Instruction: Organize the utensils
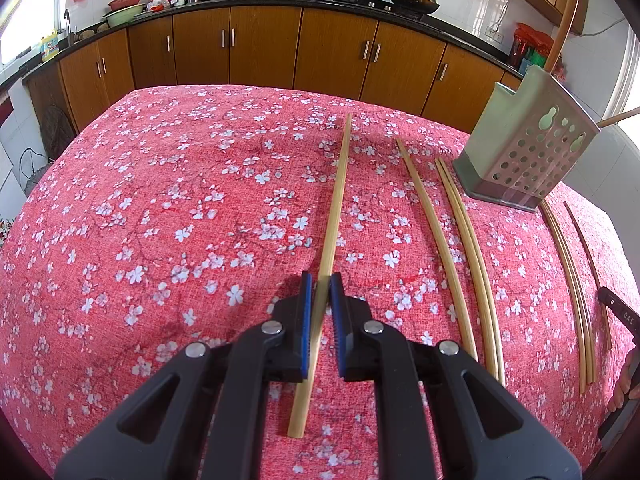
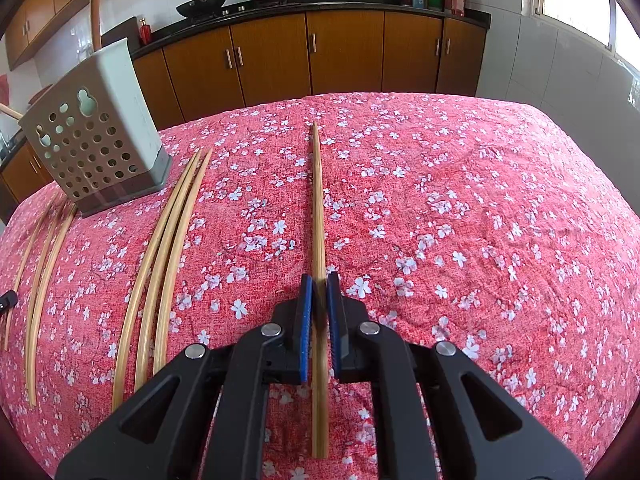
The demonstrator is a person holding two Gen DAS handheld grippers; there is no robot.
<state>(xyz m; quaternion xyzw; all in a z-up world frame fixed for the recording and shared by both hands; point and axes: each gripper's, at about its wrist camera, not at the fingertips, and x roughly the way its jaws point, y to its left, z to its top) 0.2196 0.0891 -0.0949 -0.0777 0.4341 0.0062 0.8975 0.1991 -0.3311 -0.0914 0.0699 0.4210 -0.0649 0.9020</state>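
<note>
- So, left gripper is clamped tight on one bamboo chopstick, tip pointing to 12 o'clock over the floral tablecloth.
- Right gripper pinches its own chopstick the same way.
- Perforated utensil holder sits at 2 o'clock from the left gripper.
- Loose chopsticks lie at 9 o'clock of the right one, near the holder.
</note>
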